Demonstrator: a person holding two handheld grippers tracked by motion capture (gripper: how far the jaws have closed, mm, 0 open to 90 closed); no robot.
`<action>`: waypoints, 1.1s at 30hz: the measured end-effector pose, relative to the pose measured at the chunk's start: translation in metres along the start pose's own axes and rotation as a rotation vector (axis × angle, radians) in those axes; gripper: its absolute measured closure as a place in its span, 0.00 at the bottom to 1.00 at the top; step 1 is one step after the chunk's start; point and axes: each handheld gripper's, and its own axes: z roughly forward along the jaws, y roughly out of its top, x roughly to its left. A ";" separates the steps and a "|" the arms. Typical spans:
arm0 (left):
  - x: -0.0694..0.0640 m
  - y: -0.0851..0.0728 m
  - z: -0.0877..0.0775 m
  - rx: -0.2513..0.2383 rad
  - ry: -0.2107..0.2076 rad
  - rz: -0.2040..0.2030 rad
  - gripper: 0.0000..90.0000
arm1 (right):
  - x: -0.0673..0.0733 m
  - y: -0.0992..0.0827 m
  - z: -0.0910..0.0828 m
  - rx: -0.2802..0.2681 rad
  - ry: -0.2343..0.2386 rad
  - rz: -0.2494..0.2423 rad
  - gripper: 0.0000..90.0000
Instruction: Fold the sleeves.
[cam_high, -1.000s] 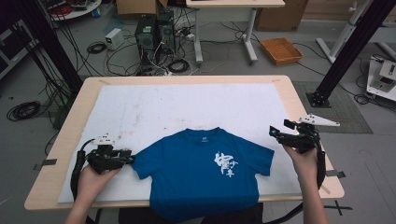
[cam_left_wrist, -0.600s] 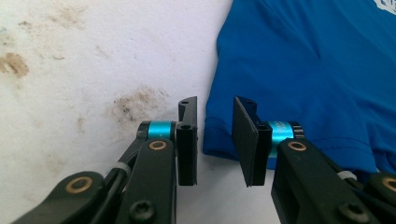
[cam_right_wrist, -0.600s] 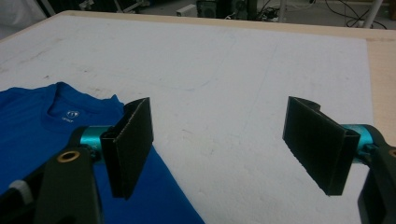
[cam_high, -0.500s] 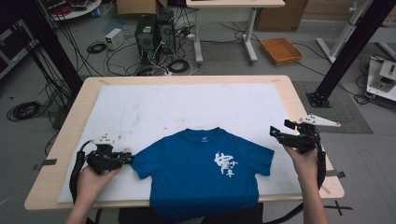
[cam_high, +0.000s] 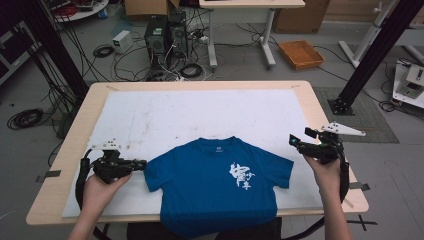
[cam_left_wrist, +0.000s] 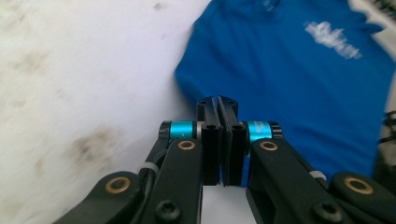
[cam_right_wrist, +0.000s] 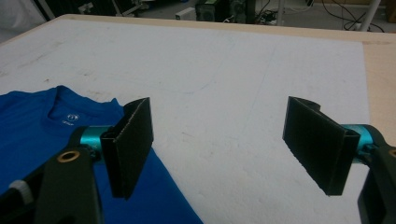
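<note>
On the left, the person's left hand (cam_high: 100, 187) holds the left black two-jaw gripper (cam_high: 142, 164) low over the big white sheet (cam_high: 200, 115) that covers the light wooden table (cam_high: 65, 165). Its jaws have just been closing, and now they are pressed tight together with no gap. In the left gripper view the tips sit right at the edge of the near sleeve of the blue short-sleeved cloth T-shirt (cam_left_wrist: 289, 79). It is too hard to see whether a bit of cloth is pinched between them or not. This looks like the first grab at the sleeve, so the work on the shirt seems to be just starting. In the middle, the T-shirt (cam_high: 215, 185) lies flat with its front up, at the near side of the sheet, and its bottom hem hangs over the table's near edge. It has white brush-style writing (cam_high: 242, 176) on the chest, but the signs are too small to read. There is also a tiny white mark (cam_high: 218, 148) just below the neck, and it cannot be read either. On the right, the right hand (cam_high: 325, 170) holds the right black two-jaw gripper (cam_high: 300, 136) up beside the other sleeve. Its jaws stand wide apart with nothing between them, and it does not touch the shirt.
</note>
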 end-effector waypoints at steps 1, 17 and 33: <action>-0.003 0.004 0.000 -0.009 -0.018 -0.007 0.98 | 0.000 0.000 0.000 0.000 0.000 0.000 0.27; -0.064 0.056 0.055 -0.034 -0.206 -0.055 0.98 | -0.002 0.002 -0.006 -0.015 -0.006 0.006 0.27; -0.078 0.067 0.128 0.059 -0.186 -0.044 0.97 | -0.002 0.001 -0.008 -0.016 -0.014 0.004 0.27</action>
